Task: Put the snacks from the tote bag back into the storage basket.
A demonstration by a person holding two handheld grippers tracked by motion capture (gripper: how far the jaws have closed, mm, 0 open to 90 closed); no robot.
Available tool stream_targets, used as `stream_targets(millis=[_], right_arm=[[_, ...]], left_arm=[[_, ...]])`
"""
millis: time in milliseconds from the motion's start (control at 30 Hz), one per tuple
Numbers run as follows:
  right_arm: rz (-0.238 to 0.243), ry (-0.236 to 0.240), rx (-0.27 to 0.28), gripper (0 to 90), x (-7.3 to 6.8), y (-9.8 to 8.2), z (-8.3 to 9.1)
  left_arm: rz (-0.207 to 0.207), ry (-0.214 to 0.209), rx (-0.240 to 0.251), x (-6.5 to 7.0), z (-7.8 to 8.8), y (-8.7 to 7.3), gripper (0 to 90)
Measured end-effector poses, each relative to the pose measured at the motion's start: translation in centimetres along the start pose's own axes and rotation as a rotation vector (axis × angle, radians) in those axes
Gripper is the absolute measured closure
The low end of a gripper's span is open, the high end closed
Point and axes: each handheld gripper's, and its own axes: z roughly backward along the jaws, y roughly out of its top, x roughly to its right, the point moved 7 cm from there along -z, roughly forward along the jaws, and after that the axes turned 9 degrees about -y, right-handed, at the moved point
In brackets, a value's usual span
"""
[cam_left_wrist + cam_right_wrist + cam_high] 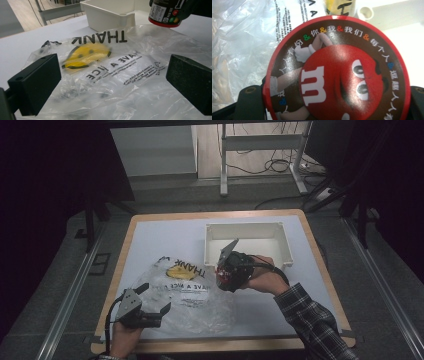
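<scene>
A clear plastic bag printed with a yellow smiley and "THANK" lies flat on the white table top. My left gripper rests at the bag's near left edge. Its jaws stand open, one on each side of the crinkled film, with the black pads apart from it. My right gripper is shut on a round brown candy tub with a red rim and holds it in the air over the bag's right edge. The tub hangs just in front of the white bin.
The rectangular white bin stands at the back right of the table and looks hollow inside. A wooden border frames the table. Desk legs and cables lie on the floor beyond.
</scene>
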Motion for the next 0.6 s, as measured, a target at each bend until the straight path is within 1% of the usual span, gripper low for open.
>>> stream_targets(millis=[67,267,367,433,467,500,600], right_arm=[[-0.002,0.000,0.009,25.6,0.5,0.0,0.1],[-0.011,-0.005,0.009,25.6,1.3,0.0,0.2],[-0.016,-0.009,0.011,25.6,1.9,0.0,0.2],[-0.017,-0.010,0.012,25.6,2.0,0.0,0.2],[-0.016,-0.012,0.014,25.6,2.4,0.0,0.1],[-0.023,-0.011,0.012,25.6,2.4,-0.1,0.1],[-0.022,-0.016,0.013,25.6,2.8,-0.1,0.0]], left_arm=[[-0.001,0.000,-0.001,0.0,0.0,0.0,0.0],[-0.002,-0.001,0.000,0.0,0.0,0.0,0.0],[-0.003,-0.003,0.002,0.1,0.0,0.0,0.0],[-0.003,-0.004,0.003,0.1,0.0,0.0,0.0],[-0.004,-0.004,0.002,0.1,0.0,0.0,0.0],[-0.005,-0.004,0.002,0.1,0.0,0.0,0.0],[-0.005,-0.004,0.003,0.1,0.0,0.0,0.0]])
